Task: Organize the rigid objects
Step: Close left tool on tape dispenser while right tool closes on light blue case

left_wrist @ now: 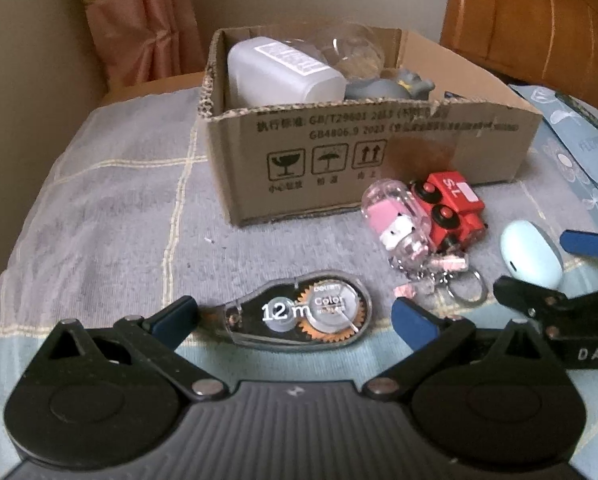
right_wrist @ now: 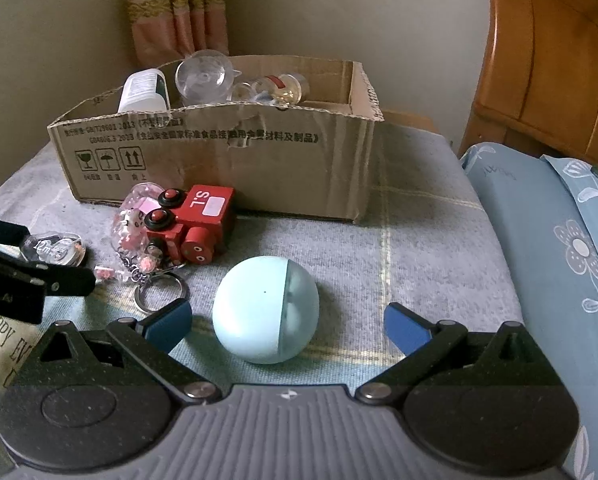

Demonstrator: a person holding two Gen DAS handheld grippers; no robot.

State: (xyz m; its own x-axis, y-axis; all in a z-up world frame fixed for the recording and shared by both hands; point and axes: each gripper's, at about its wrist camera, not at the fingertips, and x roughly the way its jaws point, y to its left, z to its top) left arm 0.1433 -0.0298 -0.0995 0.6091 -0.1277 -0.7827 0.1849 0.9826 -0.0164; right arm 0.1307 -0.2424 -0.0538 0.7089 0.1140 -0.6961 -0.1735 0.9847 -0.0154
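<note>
The open brown cardboard box (left_wrist: 339, 156) sits at the back of the grey checked cloth (left_wrist: 111, 208), its long side facing both cameras. Inside it: a white plastic bottle (left_wrist: 283, 72) lying on its side at the left end, a grey rubbery toy (left_wrist: 383, 88) right of that, plus a clear plastic cup (right_wrist: 203, 76) and some small glass bits I can't really make out.

In front of the box:
- pale blue ball (right_wrist: 266, 310), well short of it, between the right gripper's (right_wrist: 287, 328) wide-open fingers, not touched
- red wooden toy train (left_wrist: 453, 208), close to the box, tipped on its side
- clear capsule keychain with a pink figure (left_wrist: 399, 220), touching the train
- clear correction tape dispenser (left_wrist: 299, 314), long axis running left-right, narrow tip pointing left, between the left gripper's (left_wrist: 295, 320) wide-open fingers, holding nothing
</note>
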